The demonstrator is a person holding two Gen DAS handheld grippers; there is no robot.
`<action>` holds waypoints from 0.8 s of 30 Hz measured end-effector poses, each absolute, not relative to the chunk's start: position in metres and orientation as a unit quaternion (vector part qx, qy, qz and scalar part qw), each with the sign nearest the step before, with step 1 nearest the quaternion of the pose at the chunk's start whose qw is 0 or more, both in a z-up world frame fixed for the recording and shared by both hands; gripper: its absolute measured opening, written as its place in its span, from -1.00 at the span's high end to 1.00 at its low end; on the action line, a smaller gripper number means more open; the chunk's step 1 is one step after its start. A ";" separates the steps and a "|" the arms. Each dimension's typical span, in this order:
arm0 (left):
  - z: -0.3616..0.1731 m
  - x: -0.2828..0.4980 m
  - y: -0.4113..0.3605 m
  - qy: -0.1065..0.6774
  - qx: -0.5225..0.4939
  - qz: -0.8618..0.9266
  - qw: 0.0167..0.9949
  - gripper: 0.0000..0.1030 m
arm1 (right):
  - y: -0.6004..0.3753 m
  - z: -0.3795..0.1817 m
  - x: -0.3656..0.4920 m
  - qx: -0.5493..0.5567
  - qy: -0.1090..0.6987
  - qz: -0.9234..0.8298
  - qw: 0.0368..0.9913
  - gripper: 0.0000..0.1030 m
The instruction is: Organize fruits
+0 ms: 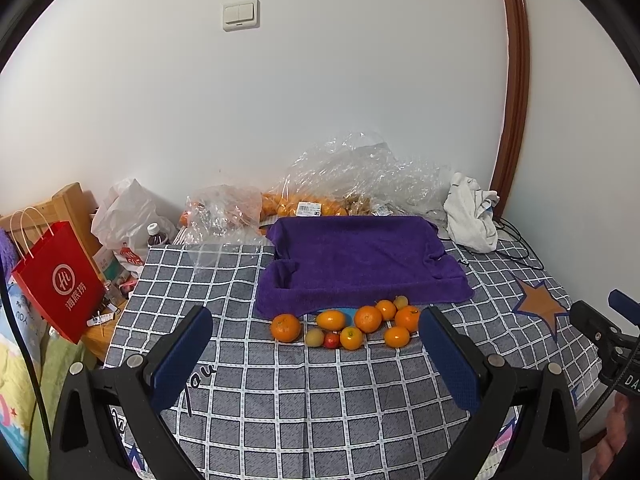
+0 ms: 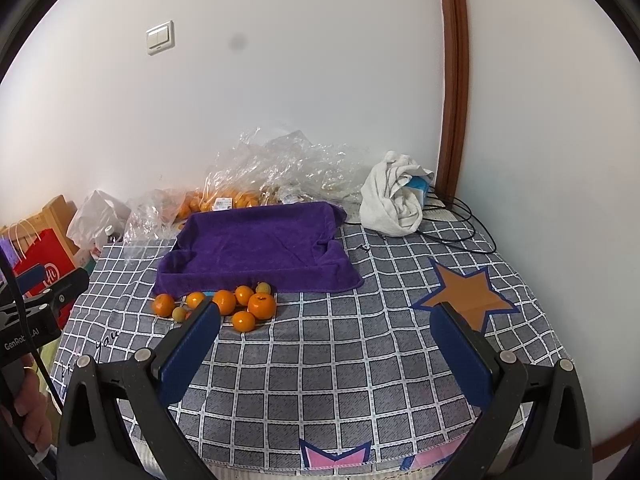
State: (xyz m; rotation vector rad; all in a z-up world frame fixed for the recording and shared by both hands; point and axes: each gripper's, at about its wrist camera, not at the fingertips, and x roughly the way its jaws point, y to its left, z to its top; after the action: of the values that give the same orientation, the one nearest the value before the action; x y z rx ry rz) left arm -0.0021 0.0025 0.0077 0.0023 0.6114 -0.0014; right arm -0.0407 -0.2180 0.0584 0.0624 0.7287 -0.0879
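While both pairs of tongs are hovering low over a grey checked cloth [image 1: 320,392] that is covering what is probably a desk, though its edges are hidden, nothing is being held in either. The left tongs [image 1: 316,356] are standing wide apart and empty, pointing straight at a small cluster of fruits [image 1: 348,326] lying just in front of them. The right tongs [image 2: 326,352] are also spread wide and empty, sitting further to the right, with the same cluster showing past the left fingertip. The fruits are resting loose on the cloth, mostly oranges [image 1: 367,319] touching one another, with a small red fruit [image 1: 331,340] and two pale yellowish ones among them. Just behind them, a purple towel [image 1: 360,260] is lying draped over what looks like a shallow tray, its front edge touching the nearest fruits. Further back against the white wall, crumpled clear plastic bags [image 1: 344,176] are holding more oranges, and a white cloth [image 1: 472,216] is lying bunched at the right. A red paper bag [image 1: 60,280] is standing beside the left edge. Judging by this, sorting is only beginning: no fruit is lying on the towel yet. The next move is likely calling for the left tongs to be lowering around one outer orange, closing gently so neighbours are not rolling away.
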 end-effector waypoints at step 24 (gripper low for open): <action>0.008 0.009 0.011 0.306 -0.013 0.001 0.952 -1.00 | -0.211 0.054 -0.026 0.027 0.359 -0.029 0.933 -0.99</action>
State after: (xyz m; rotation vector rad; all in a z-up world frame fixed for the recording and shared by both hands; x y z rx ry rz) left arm 0.0094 0.0109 0.0080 -0.0265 0.6222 0.0029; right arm -0.0264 -0.2105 0.0538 0.0542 0.7345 -0.0599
